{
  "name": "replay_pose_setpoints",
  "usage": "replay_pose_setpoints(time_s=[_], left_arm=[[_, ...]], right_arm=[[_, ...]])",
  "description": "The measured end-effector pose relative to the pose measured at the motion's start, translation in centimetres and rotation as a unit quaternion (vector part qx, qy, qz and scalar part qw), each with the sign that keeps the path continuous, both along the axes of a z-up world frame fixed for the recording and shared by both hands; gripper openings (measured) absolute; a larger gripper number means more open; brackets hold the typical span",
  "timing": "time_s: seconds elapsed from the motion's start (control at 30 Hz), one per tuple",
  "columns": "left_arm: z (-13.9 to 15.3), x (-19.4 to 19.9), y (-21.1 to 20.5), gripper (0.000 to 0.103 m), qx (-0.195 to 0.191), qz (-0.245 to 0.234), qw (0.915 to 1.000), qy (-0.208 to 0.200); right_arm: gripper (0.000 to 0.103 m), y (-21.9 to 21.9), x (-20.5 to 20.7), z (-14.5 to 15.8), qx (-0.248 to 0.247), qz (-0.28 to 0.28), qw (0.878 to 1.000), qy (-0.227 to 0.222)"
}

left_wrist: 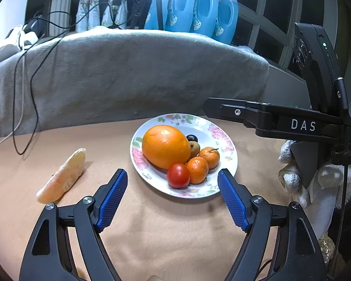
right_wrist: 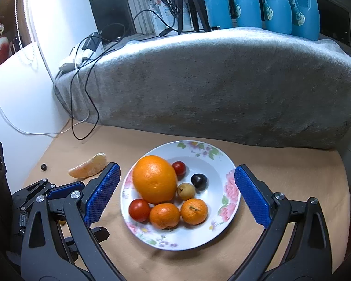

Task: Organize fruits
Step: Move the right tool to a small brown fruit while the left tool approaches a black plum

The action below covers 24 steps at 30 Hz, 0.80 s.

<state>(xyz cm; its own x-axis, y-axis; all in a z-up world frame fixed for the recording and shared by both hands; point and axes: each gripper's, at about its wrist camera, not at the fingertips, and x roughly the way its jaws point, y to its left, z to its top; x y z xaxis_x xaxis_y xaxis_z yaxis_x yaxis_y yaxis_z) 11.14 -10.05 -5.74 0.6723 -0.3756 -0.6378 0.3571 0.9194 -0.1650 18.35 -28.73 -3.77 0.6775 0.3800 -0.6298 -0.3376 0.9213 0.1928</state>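
Note:
A floral white plate (left_wrist: pixel 218 138) (right_wrist: pixel 213 161) on the tan table holds a large orange (left_wrist: pixel 165 146) (right_wrist: pixel 155 179), two mandarins (left_wrist: pixel 197 169) (right_wrist: pixel 194 211), two red tomatoes (left_wrist: pixel 178 175) (right_wrist: pixel 139 210), a brown longan (right_wrist: pixel 186 191) and a dark grape (right_wrist: pixel 199 181). A peeled citrus segment (left_wrist: pixel 63 179) (right_wrist: pixel 89 166) lies on the table left of the plate. My left gripper (left_wrist: pixel 173 196) is open and empty, just in front of the plate. My right gripper (right_wrist: pixel 175 199) is open and empty, its fingers either side of the plate.
A grey blanket-covered cushion (left_wrist: pixel 128 75) (right_wrist: pixel 222 86) stands behind the plate, with cables (left_wrist: pixel 32 93) over its left end. Blue detergent bottles (left_wrist: pixel 199 9) line the windowsill. A small dark fruit (right_wrist: pixel 43 167) lies at the table's far left. The right gripper's body (left_wrist: pixel 292 124) is beside the plate.

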Motion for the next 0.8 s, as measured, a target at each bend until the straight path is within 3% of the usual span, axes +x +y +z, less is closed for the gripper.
replay_pose_setpoints(time_s=[0.33, 0.8], left_arm=[[0.9, -2.0, 3.1, 0.080, -0.009, 0.026, 0.9996, -0.010], [0.2, -4.8, 11.1, 0.079, 0.001, 0.112, 0.9936, -0.011]], right_arm=[[0.100, 1.6, -2.5, 1.0, -0.002, 0.014, 1.000, -0.013], [0.100, 5.8, -5.9, 1.2, -0.007, 0.064, 0.998, -0.016]])
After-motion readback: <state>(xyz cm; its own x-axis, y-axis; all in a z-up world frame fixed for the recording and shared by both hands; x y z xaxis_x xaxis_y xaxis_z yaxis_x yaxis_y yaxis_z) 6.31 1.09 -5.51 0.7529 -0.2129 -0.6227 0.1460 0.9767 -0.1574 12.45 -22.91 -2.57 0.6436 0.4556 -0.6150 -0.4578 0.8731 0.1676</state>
